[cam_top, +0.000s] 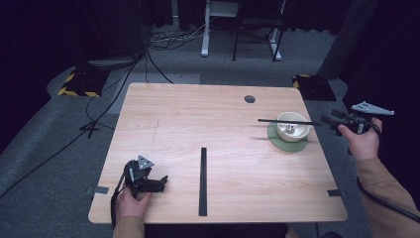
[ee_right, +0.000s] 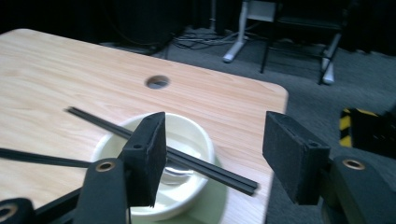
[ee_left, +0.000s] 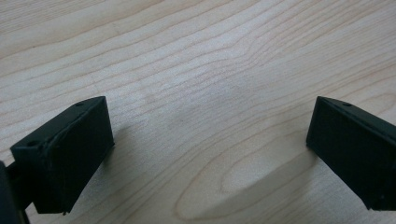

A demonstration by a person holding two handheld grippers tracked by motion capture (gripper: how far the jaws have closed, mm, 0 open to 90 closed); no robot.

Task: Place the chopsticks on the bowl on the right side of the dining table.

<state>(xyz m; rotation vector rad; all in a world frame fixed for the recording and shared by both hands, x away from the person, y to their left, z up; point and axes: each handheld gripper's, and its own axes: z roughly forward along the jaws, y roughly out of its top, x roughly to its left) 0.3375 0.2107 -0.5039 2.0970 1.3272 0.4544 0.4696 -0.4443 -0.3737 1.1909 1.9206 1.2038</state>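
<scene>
Taking the white bowl [cam_top: 292, 126] as the landmark, the left gripper [cam_top: 161, 182] sits far to the bowl's left and nearer the person, low over the wooden table [cam_top: 198, 114] by its near left corner, held in the person's left hand [cam_top: 130, 201]. In the left gripper view its two black jaws stand wide apart with only bare wood grain between them, so this claw is released and grips nothing.

Between that gripper and the bowl, a long black strip [cam_top: 203, 181] lies flat on the table, running from about the table's middle toward its near edge, well apart from the bowl.

A round hole [cam_top: 249, 98] in the tabletop lies just beyond the bowl, a little to its left.

The bowl itself stands on a green saucer [cam_top: 281, 141] near the table's right edge. A pair of black chopsticks [cam_top: 287, 121] lies across the bowl's rim, level, one end jutting out past the bowl's left side. In the right gripper view the chopsticks [ee_right: 205, 168] cross the bowl [ee_right: 196, 140] on a slant, resting on its rim.

Just right of the bowl, off the table's right edge, the right gripper [cam_top: 329, 119] is held in the person's right hand [cam_top: 364, 141], its jaws pointing toward the bowl. In the right gripper view the jaws stand apart; the near end of the chopsticks shows in the gap between them, with neither pad pressing on it, so this claw is released as well.
</scene>
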